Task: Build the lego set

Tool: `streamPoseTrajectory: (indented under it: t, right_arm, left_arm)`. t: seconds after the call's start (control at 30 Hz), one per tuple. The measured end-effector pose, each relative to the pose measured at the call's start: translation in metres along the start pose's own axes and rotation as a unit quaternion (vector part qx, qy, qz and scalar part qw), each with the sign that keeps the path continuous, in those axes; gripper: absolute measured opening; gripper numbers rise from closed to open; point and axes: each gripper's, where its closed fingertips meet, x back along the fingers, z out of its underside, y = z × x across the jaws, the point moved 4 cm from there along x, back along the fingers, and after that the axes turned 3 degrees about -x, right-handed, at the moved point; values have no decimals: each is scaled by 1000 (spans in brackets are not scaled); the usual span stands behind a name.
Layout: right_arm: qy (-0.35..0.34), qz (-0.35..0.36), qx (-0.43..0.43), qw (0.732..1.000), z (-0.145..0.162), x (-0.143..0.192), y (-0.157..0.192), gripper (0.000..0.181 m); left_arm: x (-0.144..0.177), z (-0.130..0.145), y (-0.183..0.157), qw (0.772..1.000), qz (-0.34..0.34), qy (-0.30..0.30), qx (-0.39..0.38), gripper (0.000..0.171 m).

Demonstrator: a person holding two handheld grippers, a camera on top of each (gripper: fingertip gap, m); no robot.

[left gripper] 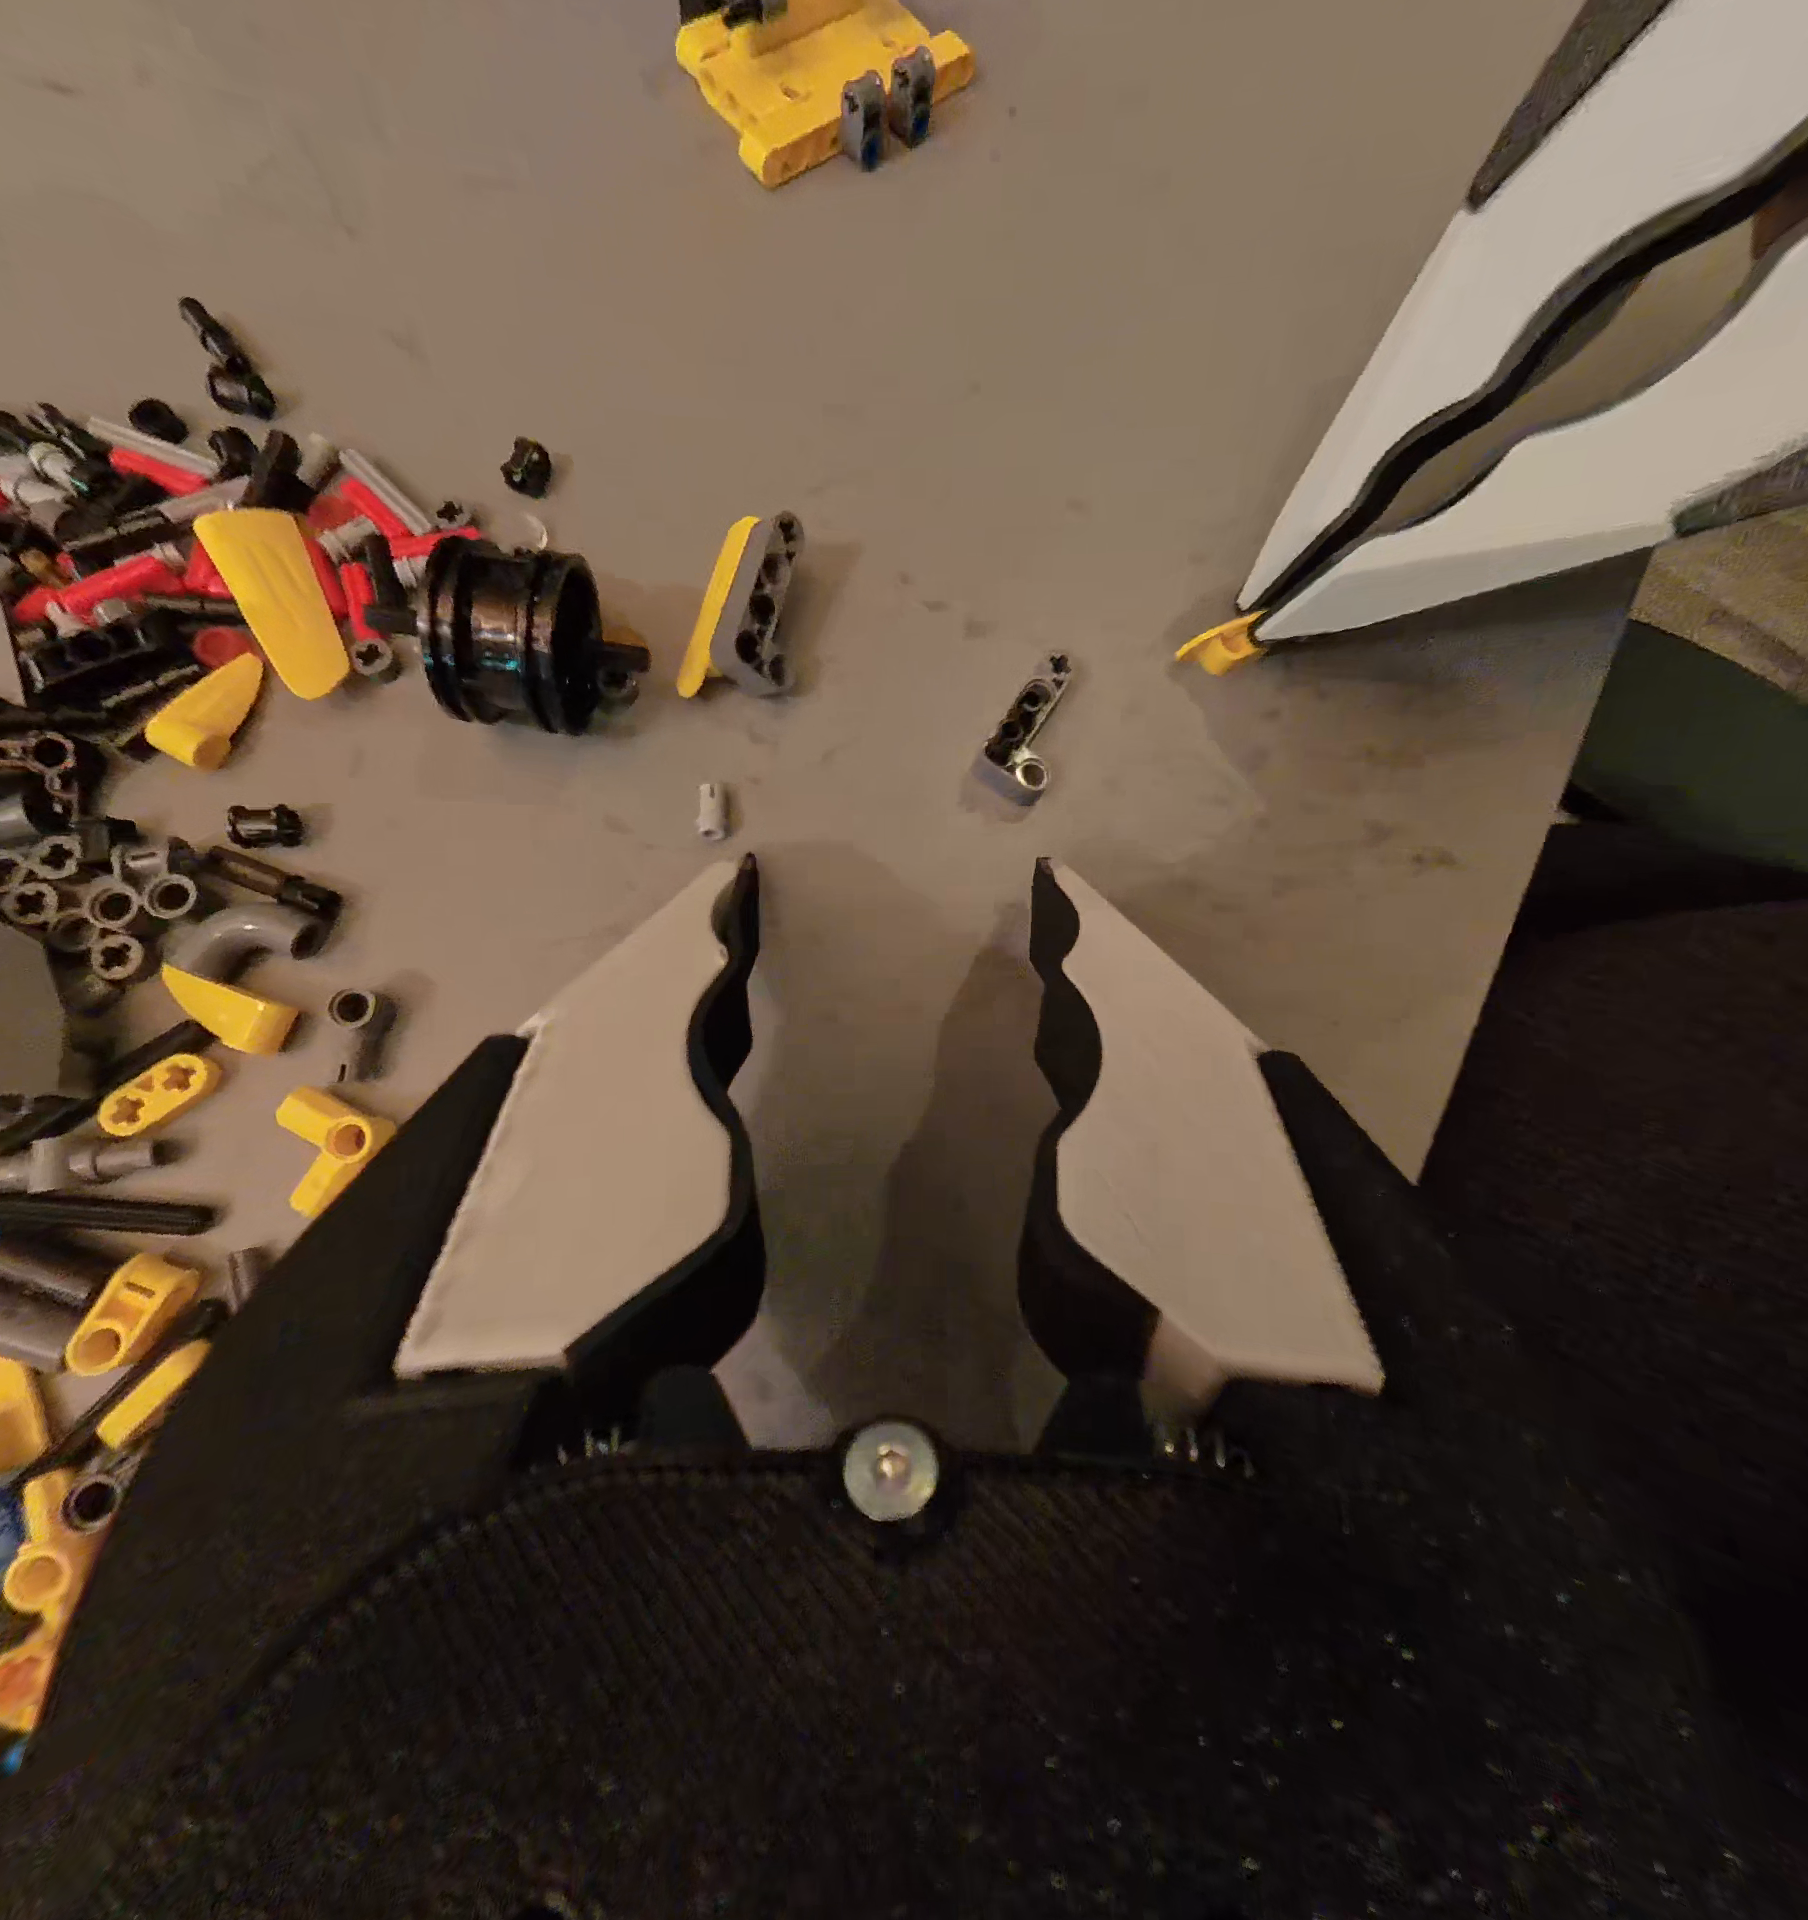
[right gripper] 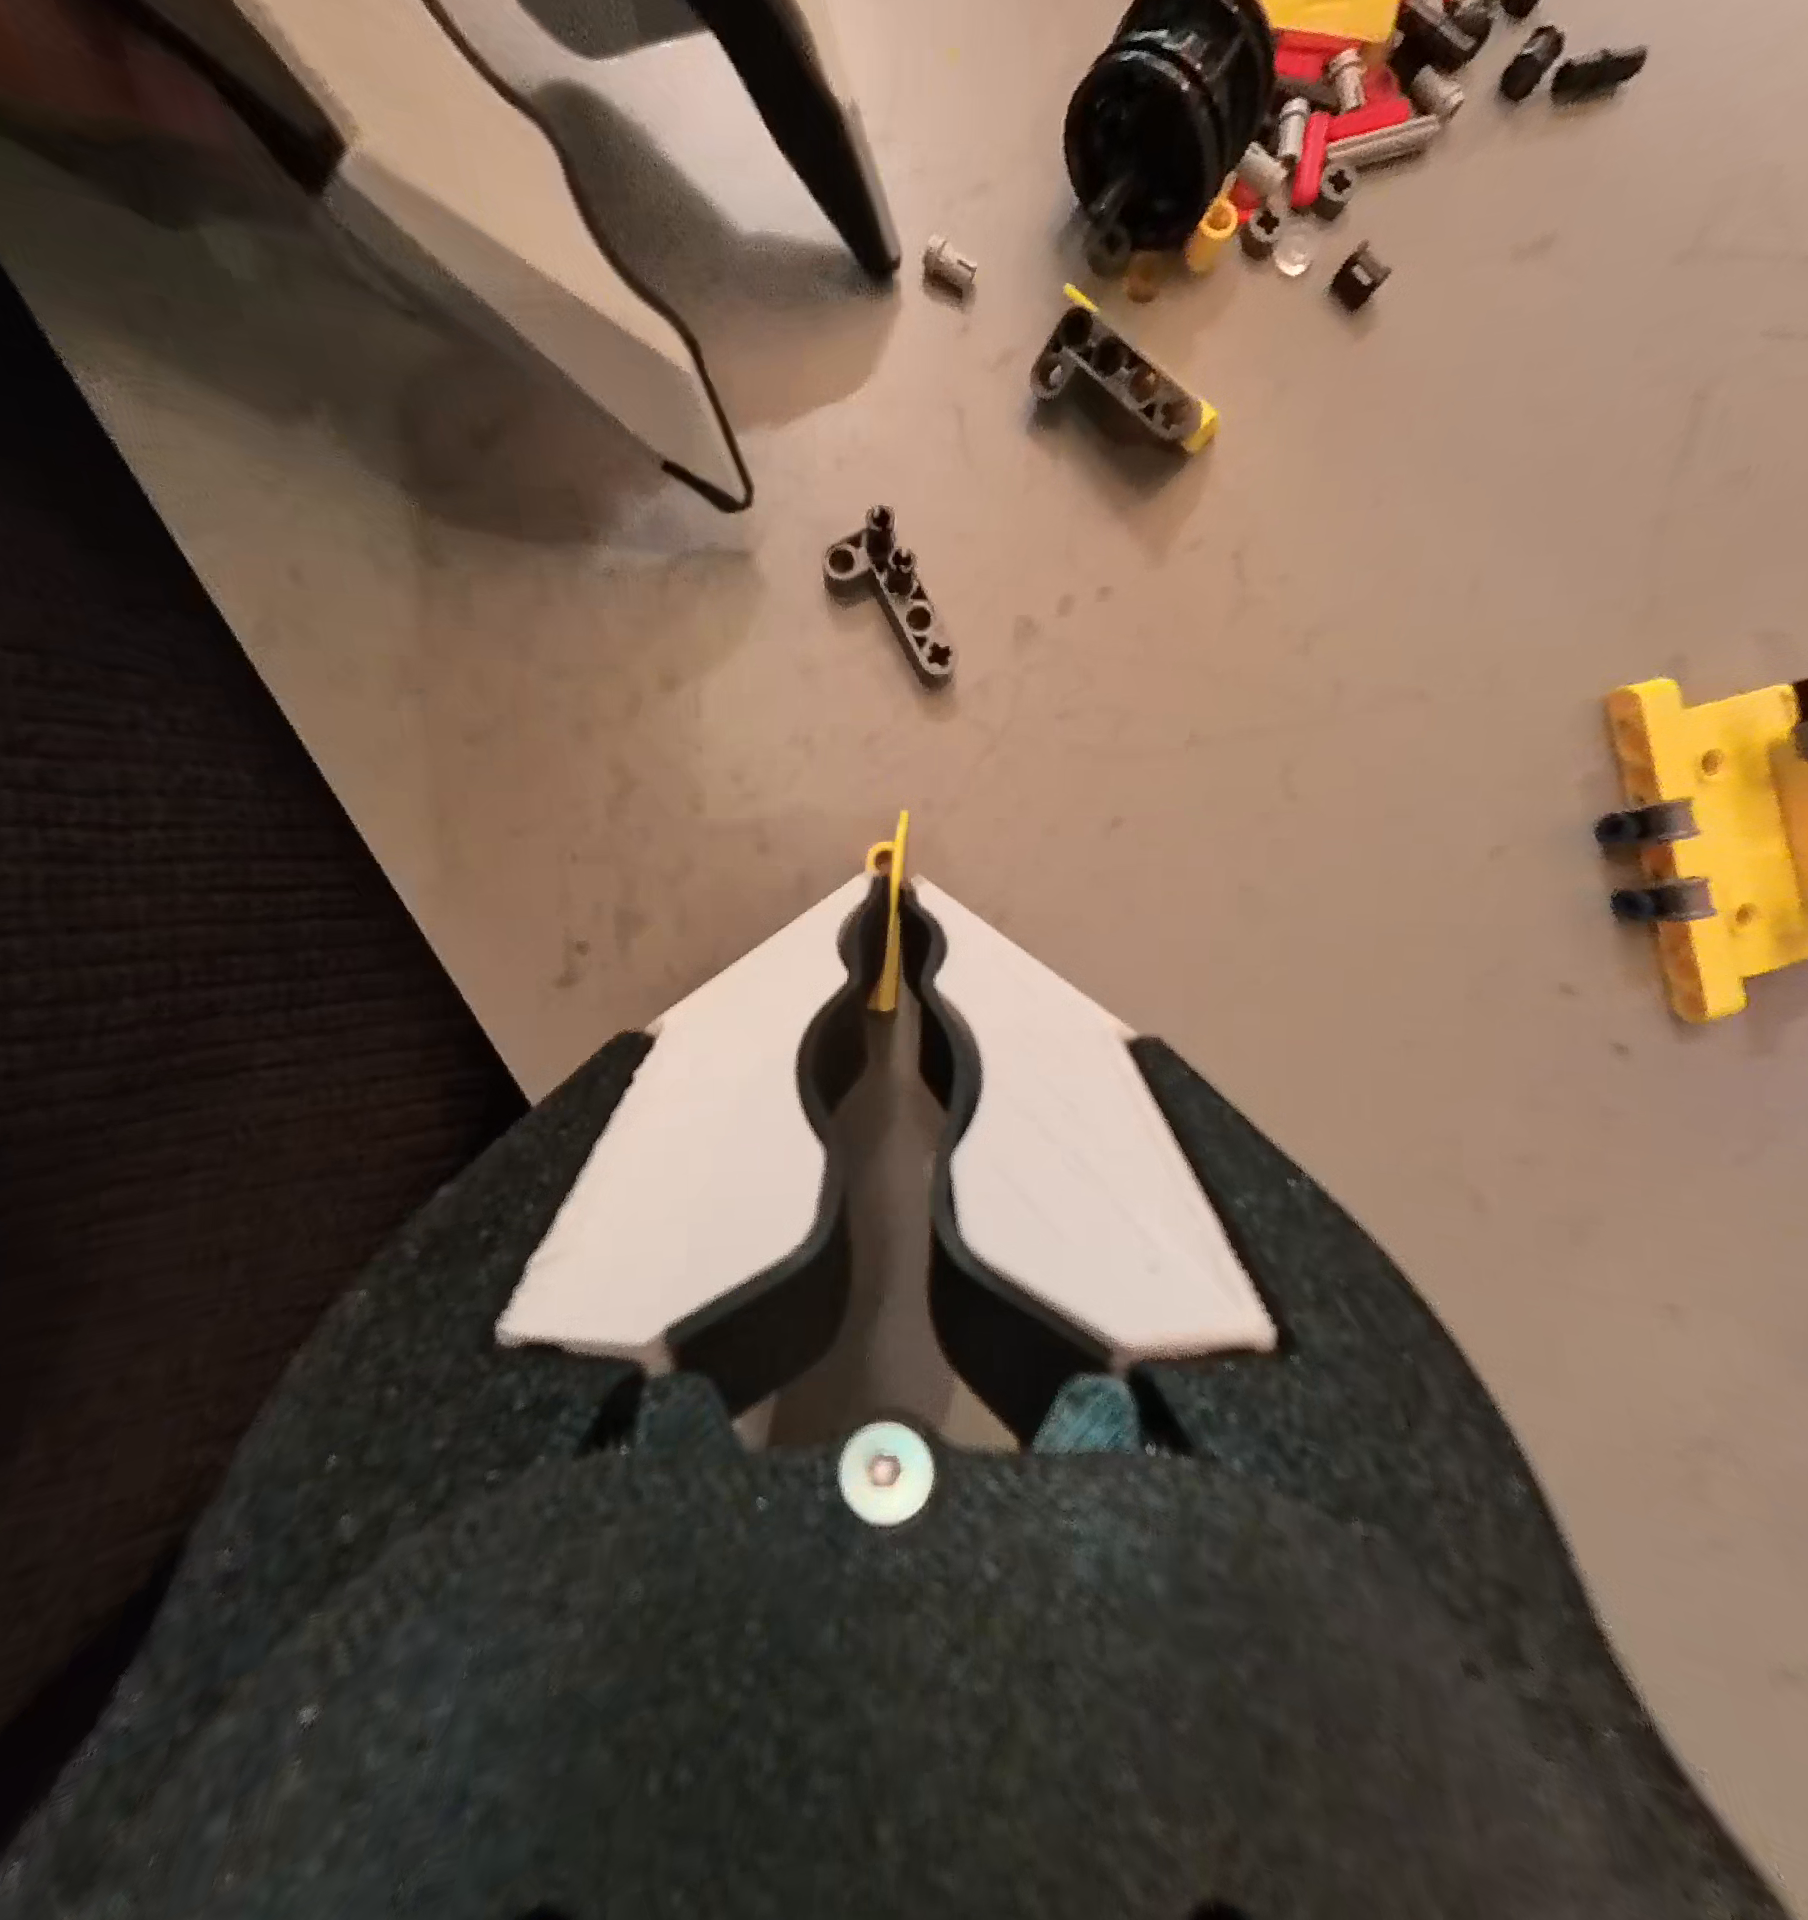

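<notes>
On the grey table (left gripper: 983,364), the left gripper (left gripper: 895,873) hovers with its jaws spread wide and nothing between them. Just ahead of its fingertips lie a small light grey pin (left gripper: 711,808) and a dark grey L-shaped beam (left gripper: 1025,732) with black pins in it, a little apart from each other. To the left spreads a pile of loose parts (left gripper: 100,727) in black, red, grey and yellow, with a black wheel hub (left gripper: 521,634) at its edge. A yellow and grey beam piece (left gripper: 744,608) lies near the hub. The right gripper (right gripper: 895,883) is clenched on a thin yellow panel piece (right gripper: 892,914), which seems to have a small ring near its tip. A yellow block assembly (right gripper: 1731,842) sits off to its right.
</notes>
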Motion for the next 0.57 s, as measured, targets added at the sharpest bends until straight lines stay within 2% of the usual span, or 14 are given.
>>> streamPoseTrajectory:
  t: [0.2,0.4,0.57]
  right_arm:
    - [-40,52,-8,998,-5,-4,4,1]
    - [-80,58,-35,995,-2,-4,5,1]
    - [-161,42,-68,984,2,-6,3,1]
  left_arm:
    - [8,-5,4,999,-15,-37,8,55]
    - [1,0,5,998,-59,0,-17,56]
    - [-1,1,2,993,-98,8,-60,55]
